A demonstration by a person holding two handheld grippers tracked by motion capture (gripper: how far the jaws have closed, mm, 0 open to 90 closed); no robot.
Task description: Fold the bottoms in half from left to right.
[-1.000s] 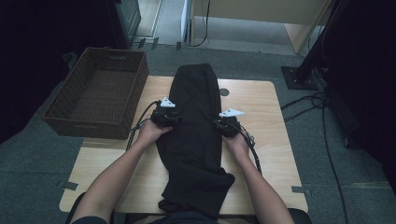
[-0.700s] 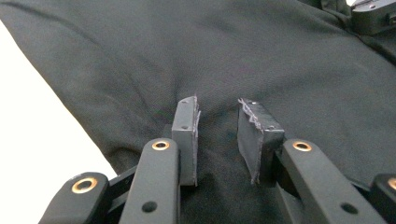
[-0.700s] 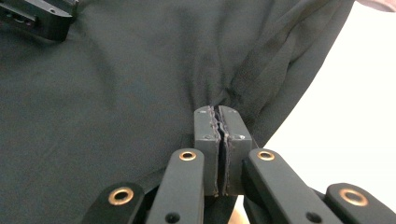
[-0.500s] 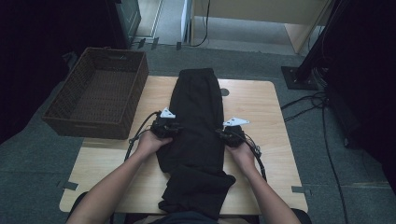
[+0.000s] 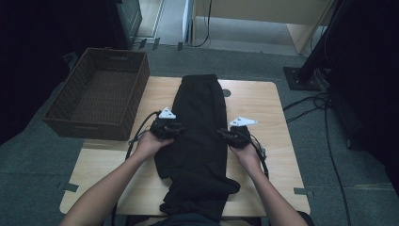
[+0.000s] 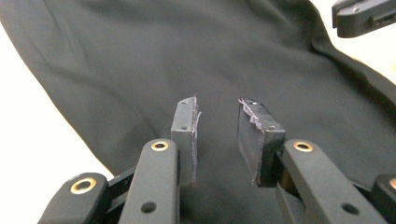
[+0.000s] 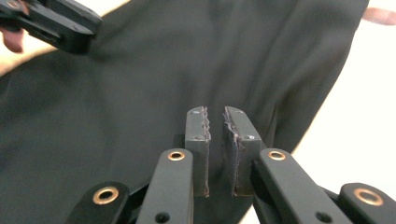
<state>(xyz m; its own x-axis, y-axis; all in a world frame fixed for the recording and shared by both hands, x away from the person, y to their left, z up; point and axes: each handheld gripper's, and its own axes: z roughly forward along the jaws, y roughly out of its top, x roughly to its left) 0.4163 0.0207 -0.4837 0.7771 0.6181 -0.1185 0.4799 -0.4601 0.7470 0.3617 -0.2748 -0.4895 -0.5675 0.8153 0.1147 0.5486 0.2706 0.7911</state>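
A black garment [image 5: 197, 127], seemingly folded trousers, lies lengthwise down the middle of the worktop [image 5: 263, 108], its far end toward 12 o'clock and its bunched near end spilling over the edge at 6 o'clock. It looks soft, limp and light, likely to sag and slide wherever it is unsupported, so pinching both long side edges at once seems best. The left gripper [image 5: 175, 128] sits at the cloth's 9 o'clock edge, jaws spread a little with nothing pinched. The right gripper [image 5: 225, 134], at 3 o'clock, has jaws just easing apart, a narrow empty gap between them. A wicker basket [image 5: 96, 125] stands at 10 o'clock.
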